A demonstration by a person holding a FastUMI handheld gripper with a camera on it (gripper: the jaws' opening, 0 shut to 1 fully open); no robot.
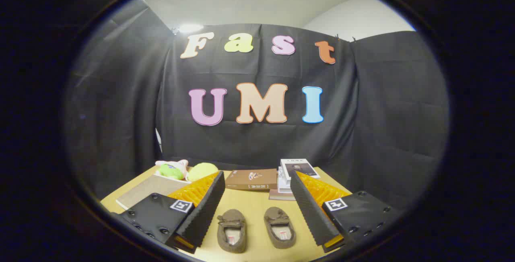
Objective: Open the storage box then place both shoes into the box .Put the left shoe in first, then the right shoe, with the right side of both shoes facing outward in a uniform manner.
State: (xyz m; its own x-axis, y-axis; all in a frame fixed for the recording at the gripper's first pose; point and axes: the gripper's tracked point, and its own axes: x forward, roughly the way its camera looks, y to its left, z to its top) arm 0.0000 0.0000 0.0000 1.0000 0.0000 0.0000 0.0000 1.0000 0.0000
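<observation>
Tongs: spread wide, holding nothing. Two shoes: side by side on surface, between the fingers. Storage box: closed, beyond shoes. Advice: reach over shoes, lift lid first.

Black cloth booth walls behind a light wooden table, white ceiling above

At my eleven o'clock, plush toys sit in a pale box; at one o'clock, stacked books rest on the wooden table.
</observation>
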